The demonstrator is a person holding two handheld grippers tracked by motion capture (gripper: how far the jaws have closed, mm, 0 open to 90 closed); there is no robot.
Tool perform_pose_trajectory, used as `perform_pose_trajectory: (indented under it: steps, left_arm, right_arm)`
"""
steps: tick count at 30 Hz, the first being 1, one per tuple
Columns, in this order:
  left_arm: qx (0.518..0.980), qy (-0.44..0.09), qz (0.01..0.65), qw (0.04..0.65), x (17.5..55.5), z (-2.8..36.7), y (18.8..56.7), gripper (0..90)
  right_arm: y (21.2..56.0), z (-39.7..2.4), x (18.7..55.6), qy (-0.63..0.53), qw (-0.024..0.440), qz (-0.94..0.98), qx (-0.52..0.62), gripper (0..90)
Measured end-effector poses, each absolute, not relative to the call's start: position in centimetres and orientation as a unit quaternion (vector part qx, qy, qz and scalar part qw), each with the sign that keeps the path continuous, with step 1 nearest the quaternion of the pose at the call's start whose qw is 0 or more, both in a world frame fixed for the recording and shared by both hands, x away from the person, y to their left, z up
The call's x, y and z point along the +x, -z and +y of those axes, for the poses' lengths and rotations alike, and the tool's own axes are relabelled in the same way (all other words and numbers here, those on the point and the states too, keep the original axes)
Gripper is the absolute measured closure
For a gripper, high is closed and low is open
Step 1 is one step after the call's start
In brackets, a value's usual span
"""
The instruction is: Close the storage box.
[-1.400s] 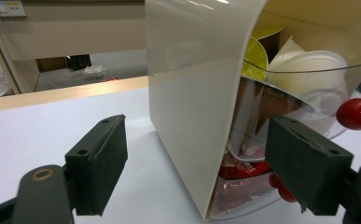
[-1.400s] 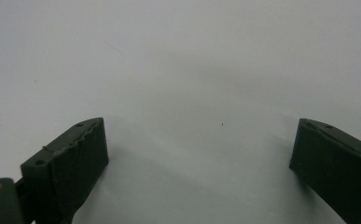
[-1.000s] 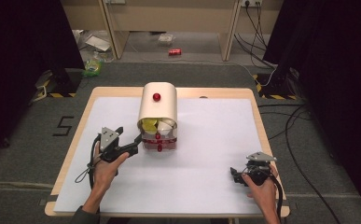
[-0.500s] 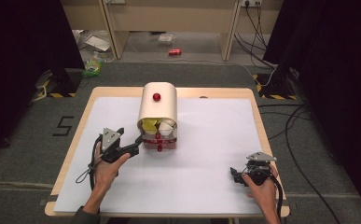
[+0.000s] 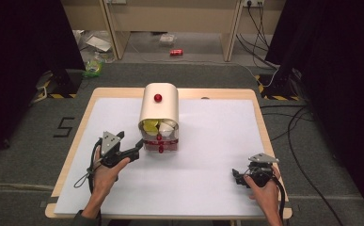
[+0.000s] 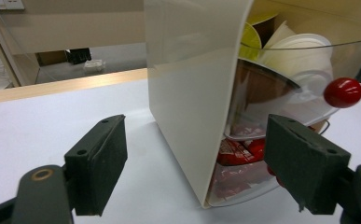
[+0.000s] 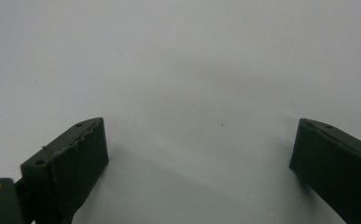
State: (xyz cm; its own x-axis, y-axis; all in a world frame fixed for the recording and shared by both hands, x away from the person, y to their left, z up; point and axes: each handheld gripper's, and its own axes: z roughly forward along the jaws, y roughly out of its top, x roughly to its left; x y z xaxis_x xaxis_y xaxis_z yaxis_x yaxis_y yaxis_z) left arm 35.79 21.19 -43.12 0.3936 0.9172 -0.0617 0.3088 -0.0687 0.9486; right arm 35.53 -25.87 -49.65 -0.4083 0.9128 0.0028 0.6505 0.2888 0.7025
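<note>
A: Starting at the left, what is the left gripper [image 5: 135,154] doing?

B: It sits at the left of the white table top [image 5: 208,188], pointing right at the cream bread-bin-shaped box with a rounded top and a clear curved front flap [image 5: 159,110]. Its jaws are apart and have just widened a touch, pressing on nothing.

A: And where is the box relative to those jaws?

B: In the left gripper view the box's near front corner [image 6: 192,116] stands in the gap between the two black jaws, but a little beyond their tips. The left jaw lies out to the side of the cream wall. The right jaw is in front of the clear flap, below its small red ball knob [image 6: 342,92]. Neither touches.

A: What's inside?

B: White and yellow paper cups [image 5: 158,125] in the upper part, red packets [image 6: 236,151] at the bottom, seen through the flap. A second red knob [image 5: 158,98] sits on the box's top.

A: Further right?

B: The right gripper [image 5: 236,176] rests near the table's right front corner, well apart from the box. In its own view its jaws are spread wide over bare white surface, holding nothing.
</note>
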Motion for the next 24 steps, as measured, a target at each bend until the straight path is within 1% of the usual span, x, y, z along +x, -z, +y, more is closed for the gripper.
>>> perform_pose_trajectory:
  steps: [6,24]
  left_arm:
    - [0.666,-0.283,0.463,0.512,35.5,21.3,43.4,20.9]
    - [0.67,-0.273,0.462,0.513,34.3,22.1,43.7,20.3]
  right_arm:
    - [49.6,-25.9,35.5,-0.319,0.205,0.776,0.504,4.1]
    - [49.6,-25.9,35.5,-0.319,0.206,0.776,0.503,4.1]
